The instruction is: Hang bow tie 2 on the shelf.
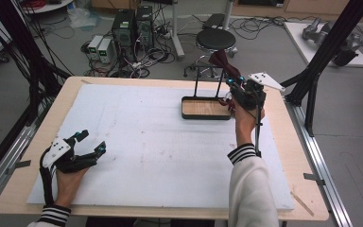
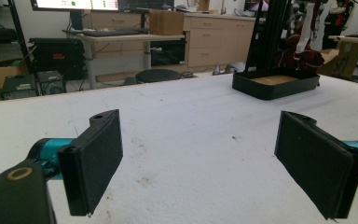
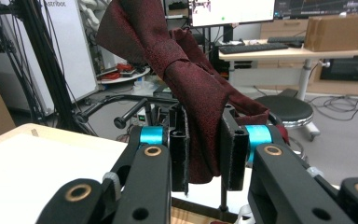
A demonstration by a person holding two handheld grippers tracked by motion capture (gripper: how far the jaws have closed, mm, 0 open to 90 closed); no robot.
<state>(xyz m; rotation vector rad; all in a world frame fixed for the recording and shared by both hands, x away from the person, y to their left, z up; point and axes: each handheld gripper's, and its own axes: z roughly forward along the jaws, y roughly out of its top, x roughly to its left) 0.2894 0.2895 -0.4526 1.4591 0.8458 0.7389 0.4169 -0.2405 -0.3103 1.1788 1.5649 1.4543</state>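
Your right gripper (image 1: 236,87) is pinching a dark red cloth (image 3: 186,79), its jaws pressed together on the fabric, which bunches up above them and hangs a little below. You hold it raised at the far right of the white pad (image 1: 137,142), right over the far right corner of the black tray with a wooden bottom (image 1: 206,108) and beside the thin black rack (image 1: 208,78) rising from it. Your left gripper (image 1: 90,144) rests at the near left on the pad, jaws spread wide with nothing between them, well apart from the tray.
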